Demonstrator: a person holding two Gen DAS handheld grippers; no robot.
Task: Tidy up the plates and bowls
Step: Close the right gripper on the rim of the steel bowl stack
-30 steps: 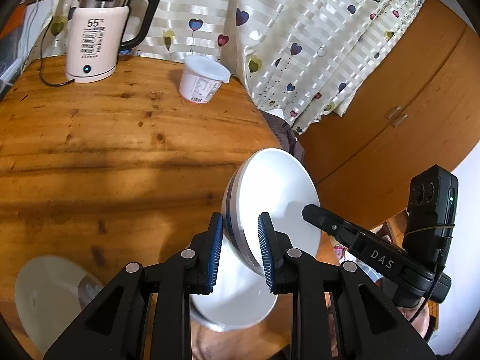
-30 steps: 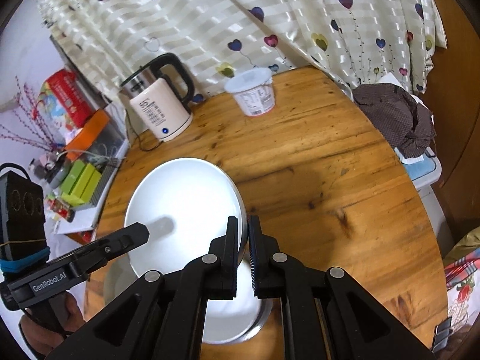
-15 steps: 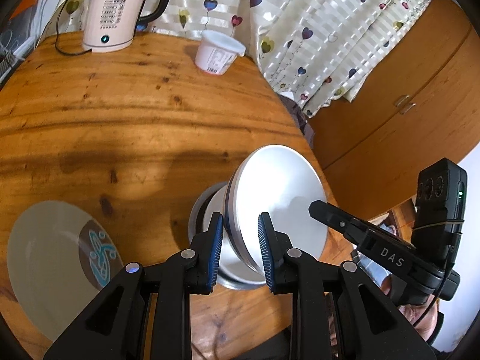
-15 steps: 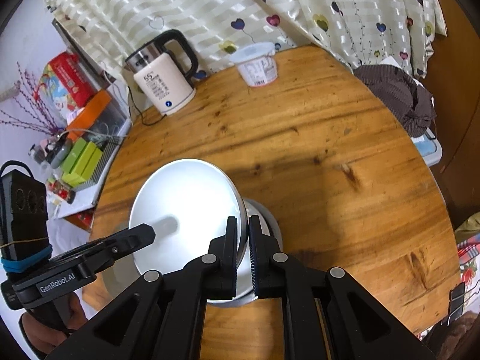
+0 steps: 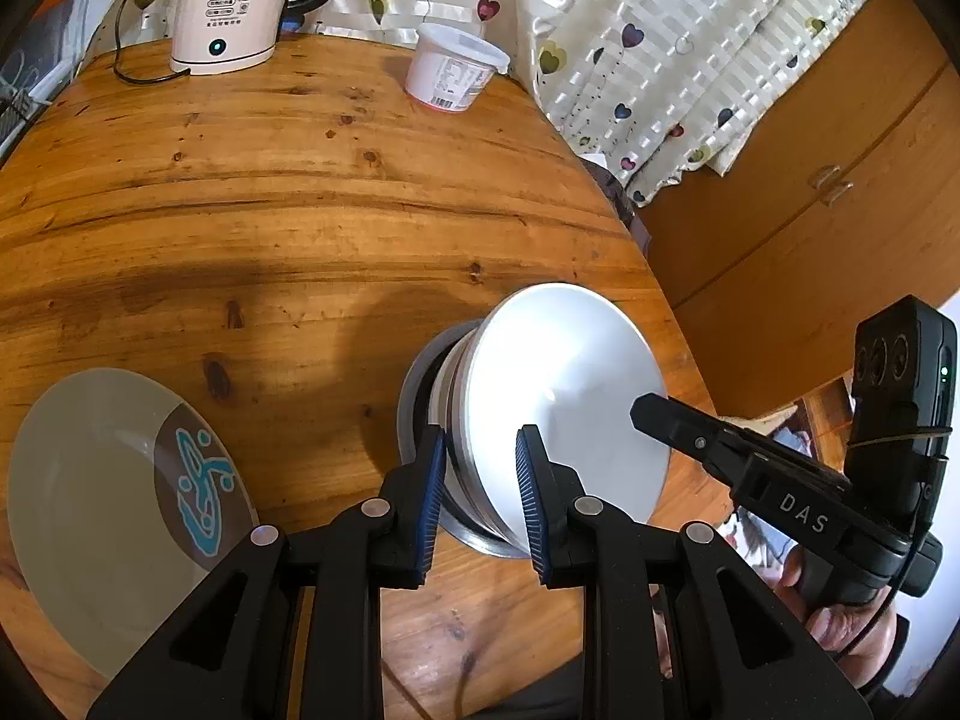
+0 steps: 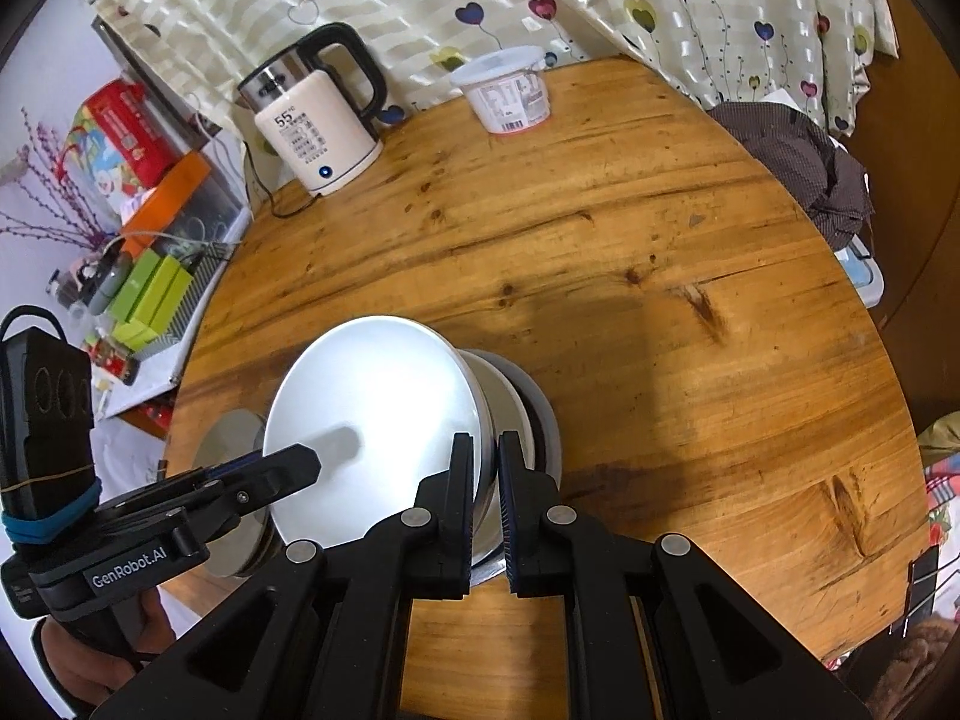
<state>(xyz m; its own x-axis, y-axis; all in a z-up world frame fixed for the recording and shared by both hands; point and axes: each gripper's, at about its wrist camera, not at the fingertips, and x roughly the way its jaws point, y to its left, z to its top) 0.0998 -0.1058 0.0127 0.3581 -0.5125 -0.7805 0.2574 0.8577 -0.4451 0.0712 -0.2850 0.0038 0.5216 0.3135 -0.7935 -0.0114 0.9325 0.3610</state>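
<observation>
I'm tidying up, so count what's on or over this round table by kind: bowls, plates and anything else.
Bowls: 2, white bowl and metal bowl under it
Plates: 1, grey plate
Kettles: 1, kettle
Tubs: 1, plastic tub
Total: 5

Left tongs (image 5: 480, 483): black two-finger frame with blue ribbed pads (image 5: 433, 489); jaws set moderately apart, straddling the rim of a tilted white ceramic bowl (image 5: 564, 408), contact unclear.

Right tongs (image 6: 486, 495): black frame, blue-edged pads (image 6: 507, 498); jaws drawn nearly together, clamped on the opposite rim.

Each tongs enters the other's view from the side, a bare hand (image 6: 90, 666) gripping its handle below.
</observation>
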